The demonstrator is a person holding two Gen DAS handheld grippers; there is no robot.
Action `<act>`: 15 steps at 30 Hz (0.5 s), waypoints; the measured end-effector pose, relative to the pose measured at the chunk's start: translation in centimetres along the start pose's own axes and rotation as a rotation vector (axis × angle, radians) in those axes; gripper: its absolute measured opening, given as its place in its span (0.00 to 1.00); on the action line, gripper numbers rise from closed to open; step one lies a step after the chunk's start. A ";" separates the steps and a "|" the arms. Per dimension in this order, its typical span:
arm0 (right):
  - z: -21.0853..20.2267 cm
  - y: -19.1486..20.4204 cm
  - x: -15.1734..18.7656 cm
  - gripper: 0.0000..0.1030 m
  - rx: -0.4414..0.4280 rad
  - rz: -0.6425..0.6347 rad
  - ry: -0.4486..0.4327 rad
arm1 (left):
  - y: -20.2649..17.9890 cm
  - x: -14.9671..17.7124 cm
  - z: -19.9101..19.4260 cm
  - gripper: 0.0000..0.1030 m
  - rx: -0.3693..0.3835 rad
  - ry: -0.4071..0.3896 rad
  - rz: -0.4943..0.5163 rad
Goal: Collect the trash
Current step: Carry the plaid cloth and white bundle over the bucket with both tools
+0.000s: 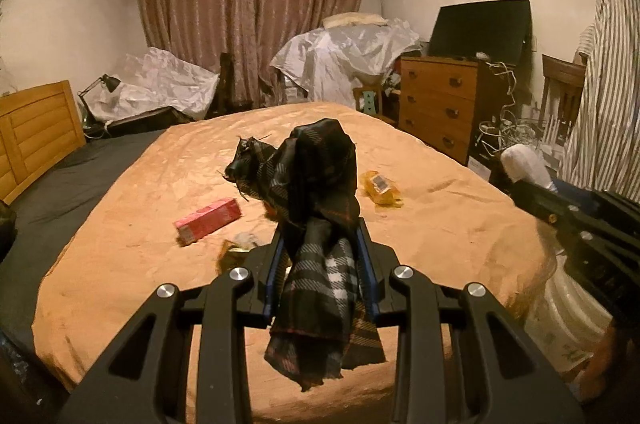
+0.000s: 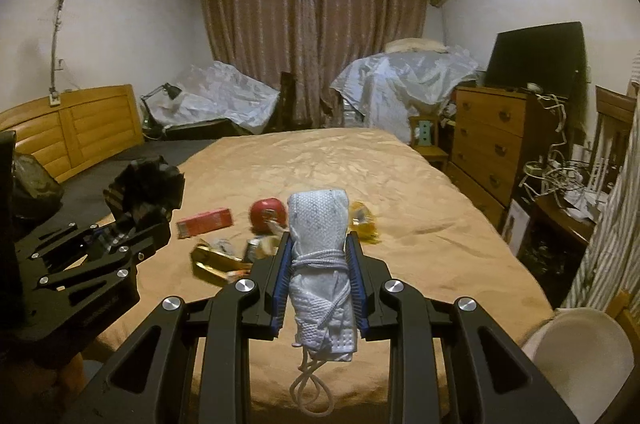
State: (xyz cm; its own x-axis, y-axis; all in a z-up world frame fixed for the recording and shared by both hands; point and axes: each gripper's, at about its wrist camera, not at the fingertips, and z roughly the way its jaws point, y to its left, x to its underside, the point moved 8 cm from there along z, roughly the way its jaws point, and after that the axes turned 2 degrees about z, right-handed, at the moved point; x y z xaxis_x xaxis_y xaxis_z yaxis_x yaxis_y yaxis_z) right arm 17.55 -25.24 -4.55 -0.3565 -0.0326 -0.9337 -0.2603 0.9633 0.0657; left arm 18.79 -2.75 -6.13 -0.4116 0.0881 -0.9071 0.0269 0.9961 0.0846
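Note:
My left gripper (image 1: 320,244) is shut on a dark plaid cloth (image 1: 316,180) that stands up between the blue pads and hangs below them. My right gripper (image 2: 320,252) is shut on a white mesh bundle (image 2: 318,224) wrapped with white cord. Both hover over the near end of the bed's orange cover (image 2: 360,164). On the cover lie a red box (image 2: 205,222), a red round item (image 2: 269,214), a yellow wrapper (image 2: 362,222) and a gold wrapper (image 2: 212,260). In the right wrist view the left gripper (image 2: 136,220) is at the left with the plaid cloth (image 2: 144,184).
A wooden dresser (image 2: 492,132) with a dark screen stands right of the bed, with tangled cables (image 2: 560,176) beside it. A white chair (image 2: 580,348) is at the near right corner. The wooden headboard (image 2: 80,128) is at the left. Sheet-covered furniture stands before the curtains.

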 end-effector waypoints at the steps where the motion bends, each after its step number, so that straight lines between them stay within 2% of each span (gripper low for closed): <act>1: -0.3 -0.7 -0.1 0.27 0.013 0.001 0.002 | -0.7 -0.2 0.3 0.30 0.012 0.001 0.006; 8: -2.2 -6.3 -0.4 0.27 0.105 0.016 0.006 | -5.1 -1.5 0.9 0.30 0.092 -0.012 0.039; 15: -5.5 -14.6 -0.1 0.27 0.223 0.059 0.033 | -12.4 -2.7 1.1 0.30 0.233 -0.020 0.098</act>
State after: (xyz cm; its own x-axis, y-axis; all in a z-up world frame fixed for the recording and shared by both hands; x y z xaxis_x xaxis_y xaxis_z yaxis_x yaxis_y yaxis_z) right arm 16.44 -40.81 -3.44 -0.3956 0.0199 -0.9182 -0.0346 0.9987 0.0366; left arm 20.59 -15.33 -5.16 -0.3791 0.1823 -0.9072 0.2760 0.9581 0.0772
